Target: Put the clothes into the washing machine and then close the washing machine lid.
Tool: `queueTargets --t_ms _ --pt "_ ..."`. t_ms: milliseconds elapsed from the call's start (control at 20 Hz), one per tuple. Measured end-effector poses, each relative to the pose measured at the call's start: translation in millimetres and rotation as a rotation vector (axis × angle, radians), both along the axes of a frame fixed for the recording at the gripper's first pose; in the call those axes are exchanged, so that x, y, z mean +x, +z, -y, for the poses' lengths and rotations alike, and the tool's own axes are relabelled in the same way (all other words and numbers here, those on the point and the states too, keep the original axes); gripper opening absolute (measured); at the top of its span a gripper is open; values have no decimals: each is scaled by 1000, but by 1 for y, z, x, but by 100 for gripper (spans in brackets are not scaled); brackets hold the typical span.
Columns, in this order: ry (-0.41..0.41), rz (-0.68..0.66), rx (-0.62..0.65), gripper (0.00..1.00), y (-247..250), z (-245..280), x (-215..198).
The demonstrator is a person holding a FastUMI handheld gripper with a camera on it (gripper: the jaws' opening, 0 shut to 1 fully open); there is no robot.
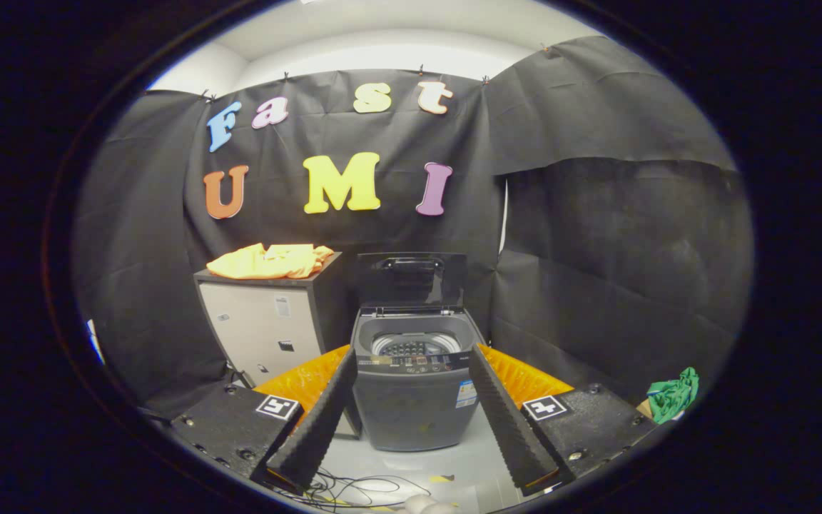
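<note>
On your left, a yellow-orange garment [269, 260] lies crumpled on top of a small cabinet [268, 328], which has a dark top and pale front and stands against the black cloth wall. Just to the right of the cabinet stands the grey top-loading washing machine [413, 389]. Its lid [411, 280] is raised upright at the back, so you can see the drum opening [414, 345] and the control panel along the front edge. Your tool [414, 428] hangs well short of the machine with its fingers [315, 421] spread wide and nothing between them; the washer shows in the gap between them. Loose cables [354, 489] lie on the pale floor below the fingers. Far to your right, low down beside the tool's body, sits a bunched green cloth [673, 394].
</note>
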State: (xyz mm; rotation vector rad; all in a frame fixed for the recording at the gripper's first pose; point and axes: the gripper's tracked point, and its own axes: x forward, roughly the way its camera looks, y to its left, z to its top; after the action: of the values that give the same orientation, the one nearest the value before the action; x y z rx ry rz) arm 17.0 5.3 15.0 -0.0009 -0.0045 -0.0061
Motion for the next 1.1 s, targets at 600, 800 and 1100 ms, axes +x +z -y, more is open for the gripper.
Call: queueTargets --t_ms 600,800,1100 --pt "67 77 22 99 135 -54 97" --pt "159 107 45 99 192 -114 151" --pt "279 81 61 99 240 -223 239"
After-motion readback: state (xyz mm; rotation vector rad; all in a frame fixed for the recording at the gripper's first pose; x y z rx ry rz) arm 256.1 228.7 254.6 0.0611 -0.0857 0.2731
